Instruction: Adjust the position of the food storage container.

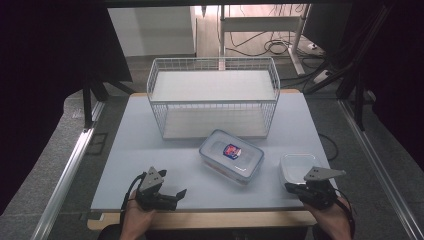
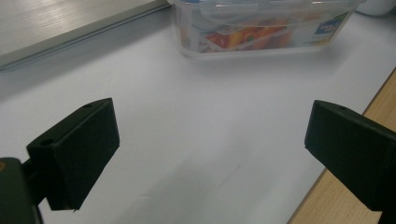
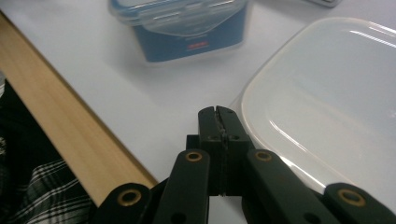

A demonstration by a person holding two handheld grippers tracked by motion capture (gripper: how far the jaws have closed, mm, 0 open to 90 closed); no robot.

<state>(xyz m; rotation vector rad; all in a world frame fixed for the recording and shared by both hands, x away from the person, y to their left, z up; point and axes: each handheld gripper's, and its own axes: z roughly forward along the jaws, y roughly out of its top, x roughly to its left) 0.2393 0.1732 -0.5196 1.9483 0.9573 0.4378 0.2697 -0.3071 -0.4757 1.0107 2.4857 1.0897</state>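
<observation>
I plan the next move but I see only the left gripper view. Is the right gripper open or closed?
Observer: The right gripper is closed, with nothing between its jaws.
Operator: What lies near it?
Observer: A shallow clear container without lid lies just beside its tip.
Operator: Is something behind the lidded food container?
Observer: Yes, a white wire basket rack stands behind it, at the far side of the table.
</observation>
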